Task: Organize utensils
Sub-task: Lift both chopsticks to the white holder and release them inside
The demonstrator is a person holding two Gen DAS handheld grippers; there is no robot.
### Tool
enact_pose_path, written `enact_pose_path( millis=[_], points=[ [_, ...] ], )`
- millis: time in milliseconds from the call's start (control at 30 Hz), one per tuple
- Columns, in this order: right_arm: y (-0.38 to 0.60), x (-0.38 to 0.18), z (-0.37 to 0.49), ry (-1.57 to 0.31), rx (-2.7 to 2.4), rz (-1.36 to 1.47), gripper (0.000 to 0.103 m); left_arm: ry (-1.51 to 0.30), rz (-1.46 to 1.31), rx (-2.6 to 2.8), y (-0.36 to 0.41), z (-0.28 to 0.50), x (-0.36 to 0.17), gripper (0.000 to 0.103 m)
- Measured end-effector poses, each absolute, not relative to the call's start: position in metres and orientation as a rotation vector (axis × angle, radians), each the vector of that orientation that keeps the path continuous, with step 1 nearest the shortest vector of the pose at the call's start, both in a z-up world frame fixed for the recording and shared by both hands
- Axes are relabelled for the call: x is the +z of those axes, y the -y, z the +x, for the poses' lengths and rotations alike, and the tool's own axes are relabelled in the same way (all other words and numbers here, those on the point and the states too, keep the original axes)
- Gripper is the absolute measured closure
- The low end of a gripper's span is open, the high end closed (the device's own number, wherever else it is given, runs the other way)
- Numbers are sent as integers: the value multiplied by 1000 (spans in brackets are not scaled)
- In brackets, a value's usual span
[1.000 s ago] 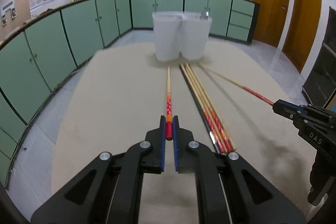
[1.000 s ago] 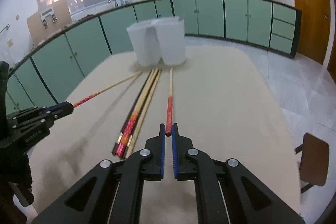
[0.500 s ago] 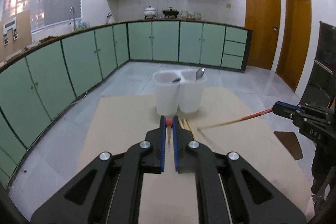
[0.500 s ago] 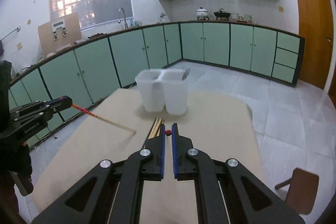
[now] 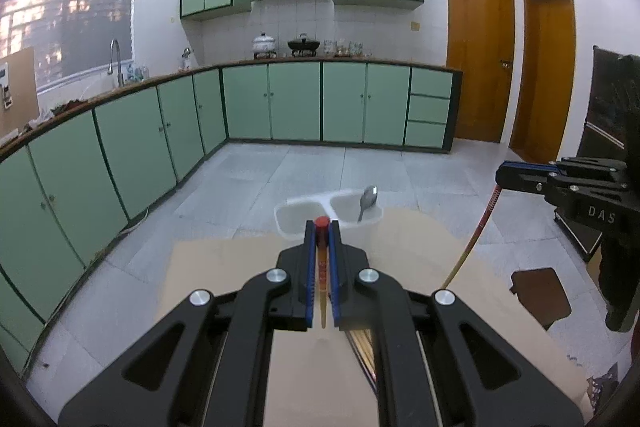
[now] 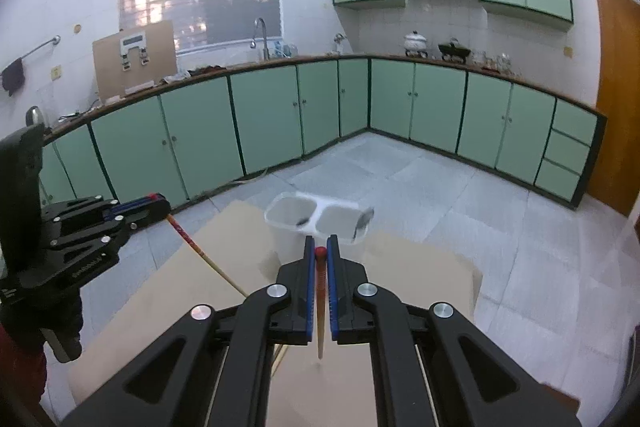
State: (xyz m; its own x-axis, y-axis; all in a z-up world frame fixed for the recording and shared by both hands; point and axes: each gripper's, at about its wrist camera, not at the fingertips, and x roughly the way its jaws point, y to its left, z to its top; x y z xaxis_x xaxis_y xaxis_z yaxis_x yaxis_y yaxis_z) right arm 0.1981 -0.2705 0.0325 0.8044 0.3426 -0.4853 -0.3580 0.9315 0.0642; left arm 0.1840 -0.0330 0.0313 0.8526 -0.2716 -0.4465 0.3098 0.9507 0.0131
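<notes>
Right tool [image 6: 320, 250] clamps a chopstick [image 6: 320, 291] above the table [image 6: 420, 279].

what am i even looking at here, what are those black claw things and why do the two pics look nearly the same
The black claws are two-finger grippers, hand-held tools that a person squeezes, one in each hand. There is no robot arm. Each gripper carries a wide-angle camera looking forward along its fingers, so you get two similar views of one kitchen.

In the left camera's view, the left gripper is shut on a red-tipped chopstick, and the right gripper shows at the side. In the right camera's view, the right gripper is shut on another chopstick.

Below them is a tan table with a white two-compartment holder; a spoon stands in one compartment. More chopsticks lie on the table, mostly hidden.
</notes>
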Motion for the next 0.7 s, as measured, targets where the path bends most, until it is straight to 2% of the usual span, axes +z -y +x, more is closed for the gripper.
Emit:
enact_pose_path(
  millis=[367, 500, 700],
  points=[
    [272, 121, 264, -377, 382, 18, 97, -291, 108, -299, 53, 233, 105, 98],
    [269, 120, 296, -380, 366, 35, 97, -304, 107, -304, 63, 266, 98, 98],
    [260, 81, 335, -447, 345, 36, 97, -364, 108, -285, 66, 306, 62, 98]
  ],
)
